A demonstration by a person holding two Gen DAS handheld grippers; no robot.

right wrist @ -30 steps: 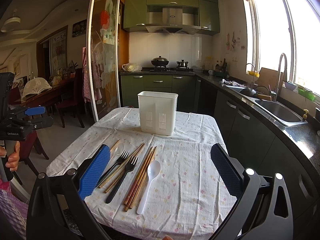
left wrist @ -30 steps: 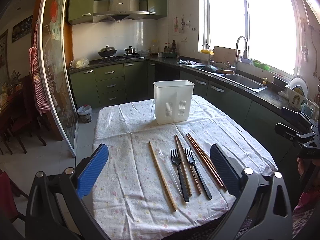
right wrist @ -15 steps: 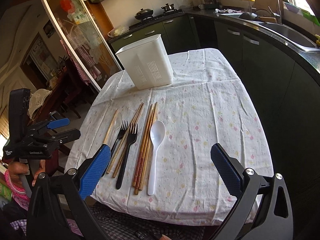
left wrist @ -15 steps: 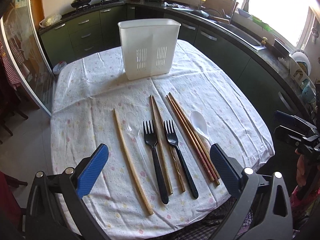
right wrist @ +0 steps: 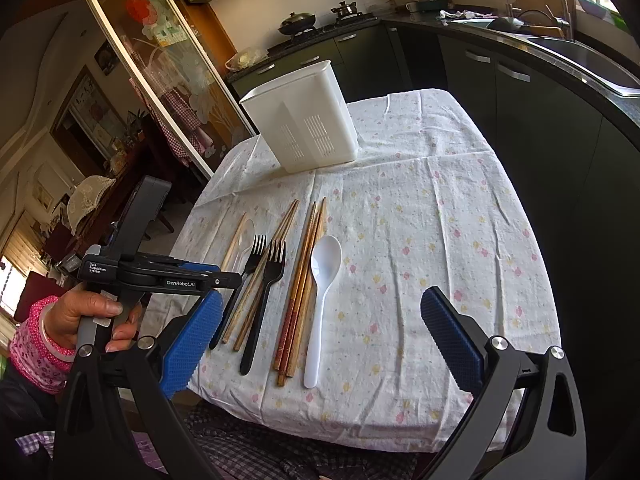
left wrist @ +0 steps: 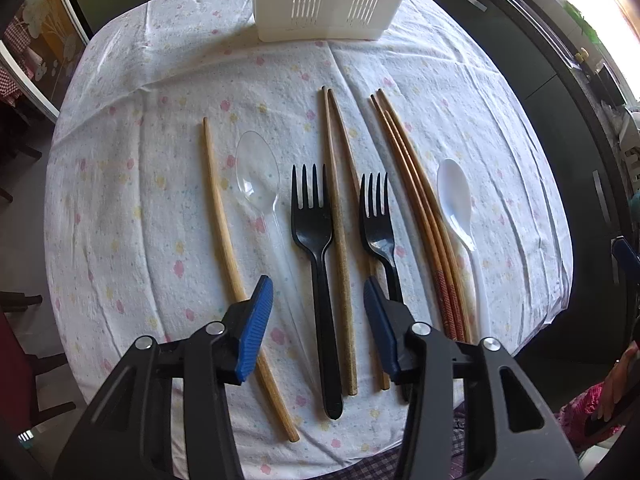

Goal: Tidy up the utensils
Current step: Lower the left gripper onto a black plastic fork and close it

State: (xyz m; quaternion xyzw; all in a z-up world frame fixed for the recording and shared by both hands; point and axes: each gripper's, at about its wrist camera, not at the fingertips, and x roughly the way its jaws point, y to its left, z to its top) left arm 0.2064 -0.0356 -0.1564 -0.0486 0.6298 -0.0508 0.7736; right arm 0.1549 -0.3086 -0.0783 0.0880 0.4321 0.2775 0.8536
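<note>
Between forks (left wrist: 316, 248), chopsticks (left wrist: 340, 232), holder (left wrist: 332, 4) behind

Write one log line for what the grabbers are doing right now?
left gripper: open, over left black plastic fork handle | right gripper: open, holding nothing | white slotted plastic bin: upright on the table | utensils: all on cloth

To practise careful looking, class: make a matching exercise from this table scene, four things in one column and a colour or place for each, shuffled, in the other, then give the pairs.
Things:
1. utensil holder
2. lone chopstick
3. left fork
4. right-hand spoon

Descriptions:
A. black
B. leftmost in the row, left wrist view
C. opaque white, rightmost in the row
D. stands beyond the row, slotted sides

Pairs: 1-D, 2-B, 3-A, 4-C
</note>
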